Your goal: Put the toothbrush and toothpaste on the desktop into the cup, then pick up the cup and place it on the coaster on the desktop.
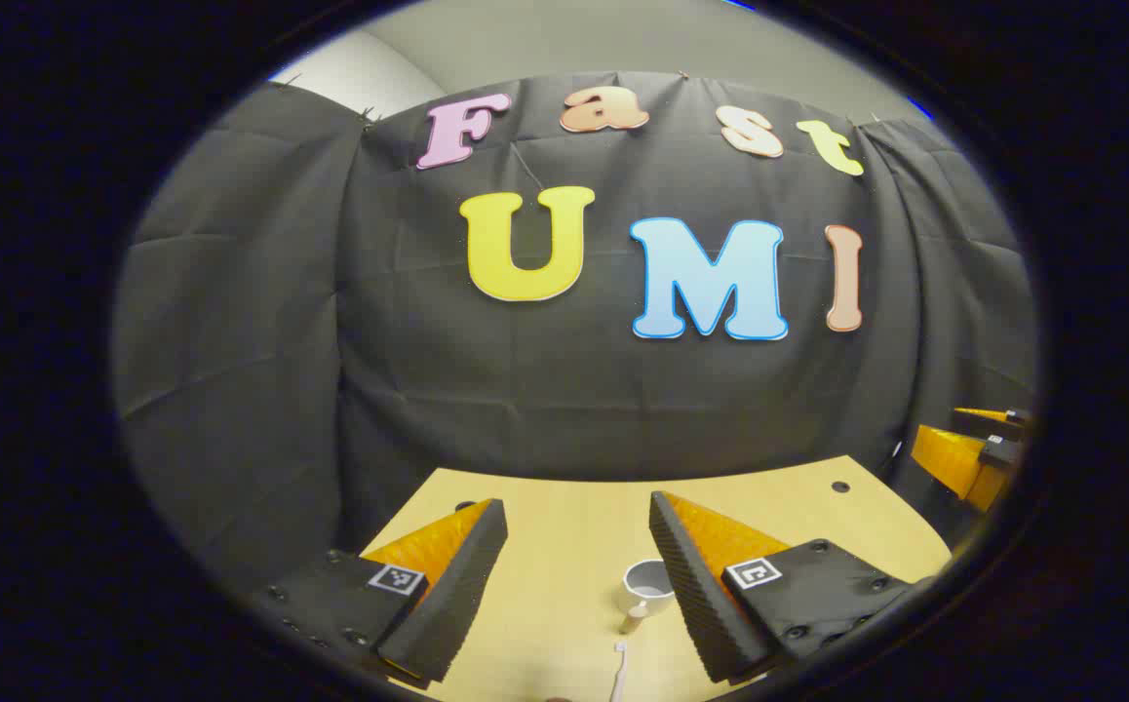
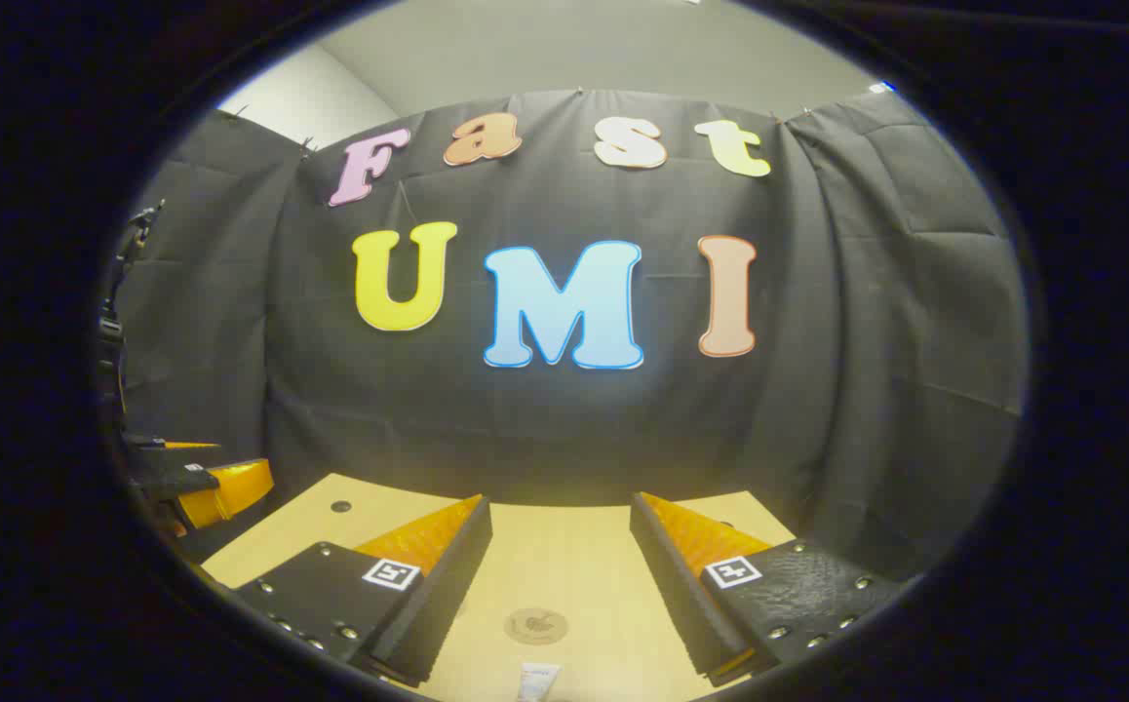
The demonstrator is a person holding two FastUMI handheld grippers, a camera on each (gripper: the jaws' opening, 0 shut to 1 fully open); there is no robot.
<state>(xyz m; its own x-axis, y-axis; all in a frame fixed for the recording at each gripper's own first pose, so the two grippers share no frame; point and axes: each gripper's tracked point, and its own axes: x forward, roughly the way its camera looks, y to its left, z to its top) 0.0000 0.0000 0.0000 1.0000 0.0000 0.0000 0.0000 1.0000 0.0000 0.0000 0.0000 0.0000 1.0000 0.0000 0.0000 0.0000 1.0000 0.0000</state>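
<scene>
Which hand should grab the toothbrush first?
Probably the left. In the left gripper view, the toothbrush and cup lie between the open left gripper. The right gripper faces the coaster instead.

The worktop (image 1: 545,546) is a pale wooden surface with a small dark hole near each far corner. In the left gripper view a white cup (image 1: 648,583) stands upright on it, a small pale item lies just in front of the cup, too small to identify, and the white toothbrush (image 1: 619,669) lies nearer still. In the right gripper view a round brown coaster (image 2: 536,625) lies flat on the wood, with the end of the white toothpaste (image 2: 537,680) tube near it at the bottom edge.
</scene>
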